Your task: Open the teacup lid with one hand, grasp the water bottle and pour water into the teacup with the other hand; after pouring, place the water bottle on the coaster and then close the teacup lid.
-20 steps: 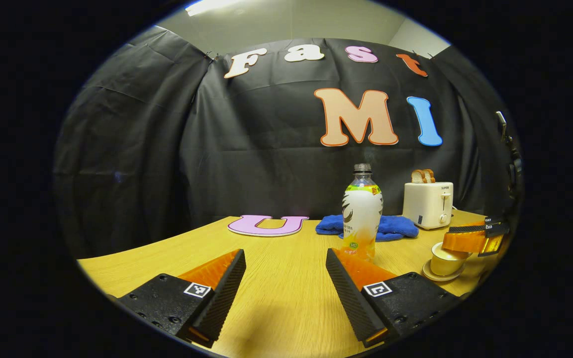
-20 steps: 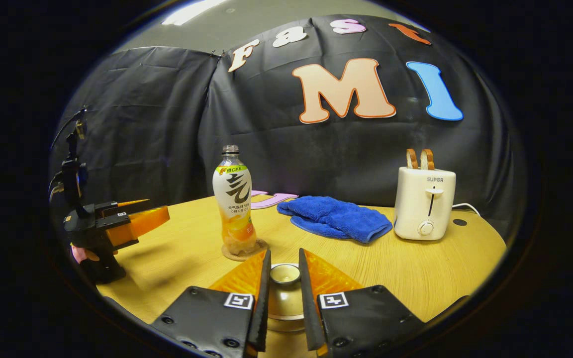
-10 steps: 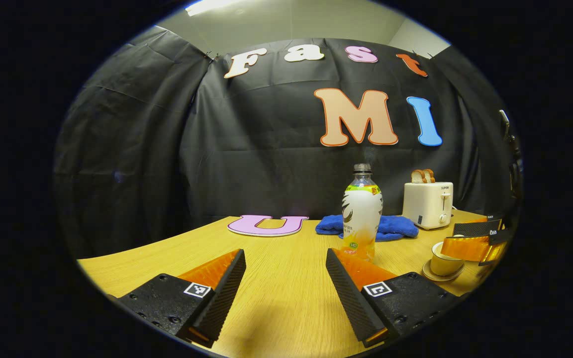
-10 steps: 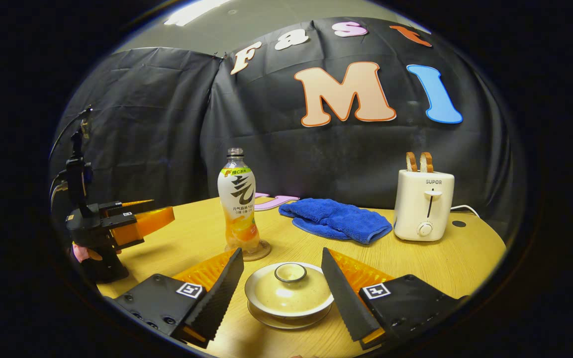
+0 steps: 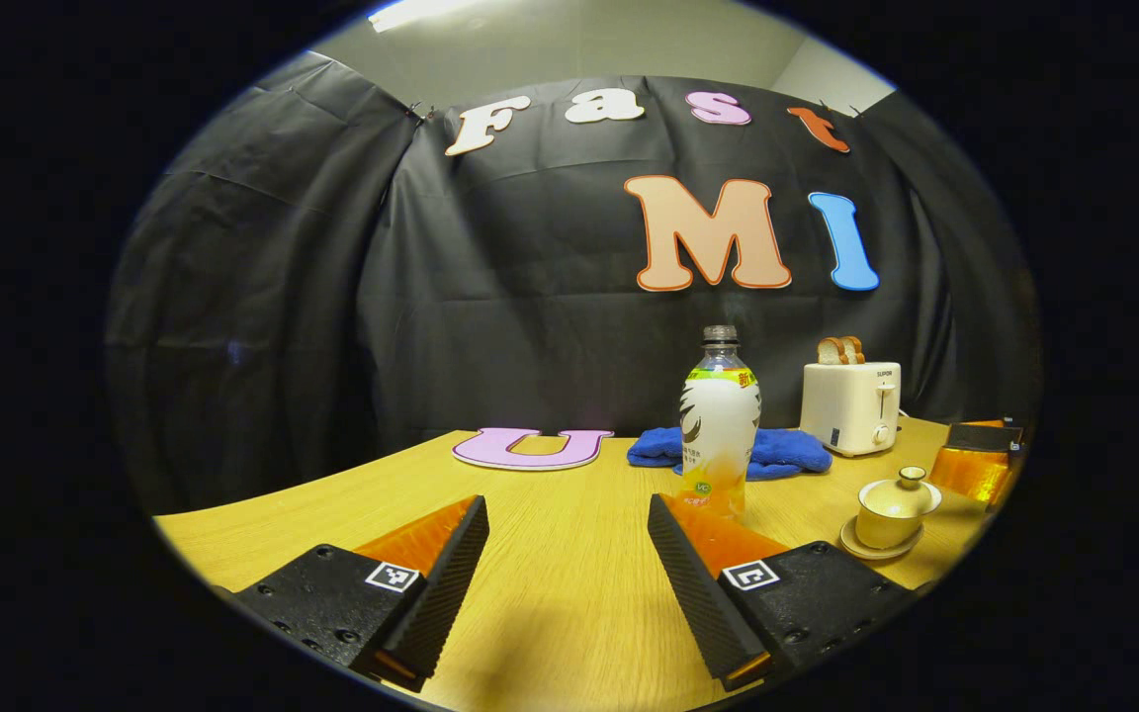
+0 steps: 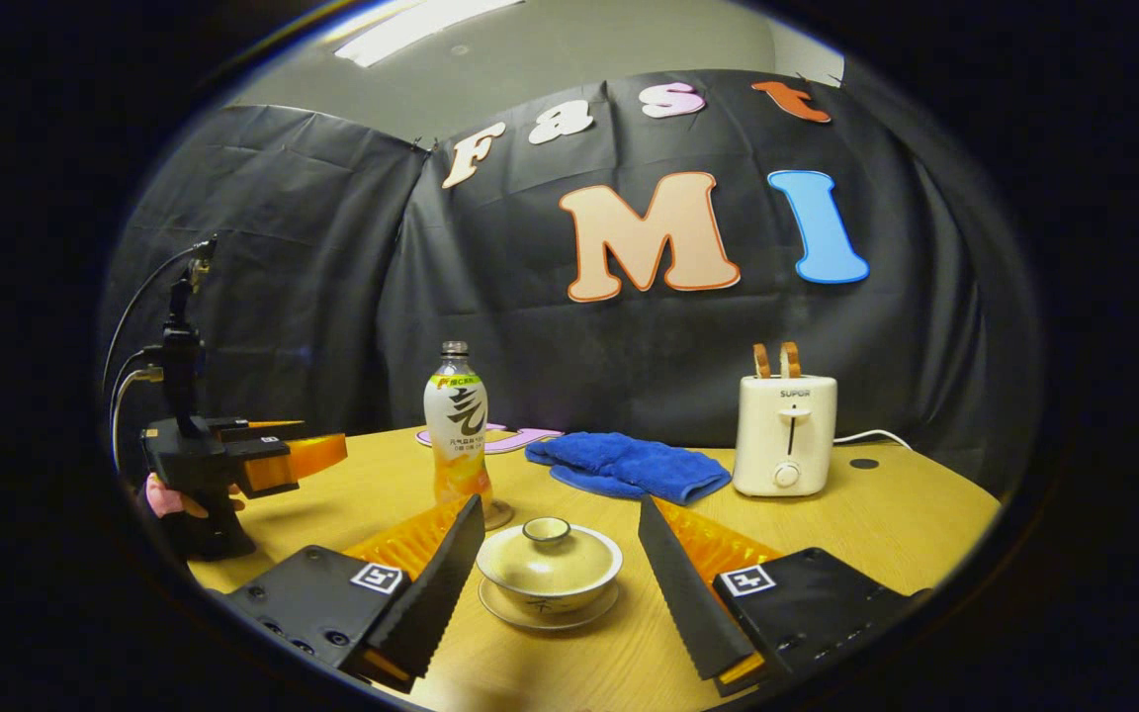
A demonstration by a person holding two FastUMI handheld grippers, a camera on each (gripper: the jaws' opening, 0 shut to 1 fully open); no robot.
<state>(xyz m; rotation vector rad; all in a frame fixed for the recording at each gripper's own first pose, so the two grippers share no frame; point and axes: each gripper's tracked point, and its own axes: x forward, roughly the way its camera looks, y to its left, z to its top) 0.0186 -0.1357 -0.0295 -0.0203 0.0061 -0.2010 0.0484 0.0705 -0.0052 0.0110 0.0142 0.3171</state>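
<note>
right gripper (image 6: 560,574): fingers wide, flanking lidded teacup (image 6: 549,569), not touching | left gripper (image 5: 567,583): fingers wide, empty | water bottle (image 5: 719,423): upright on coaster (image 6: 498,514), mid-table (image 5: 569,613)

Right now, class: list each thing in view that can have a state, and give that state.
Teacup: lid on.
Bottle: upright, uncapped, on coaster.
Toaster: bread sticking up.
Towel: crumpled on table.
Left hand-held gripper: open.
Right hand-held gripper: open, astride teacup.
</note>
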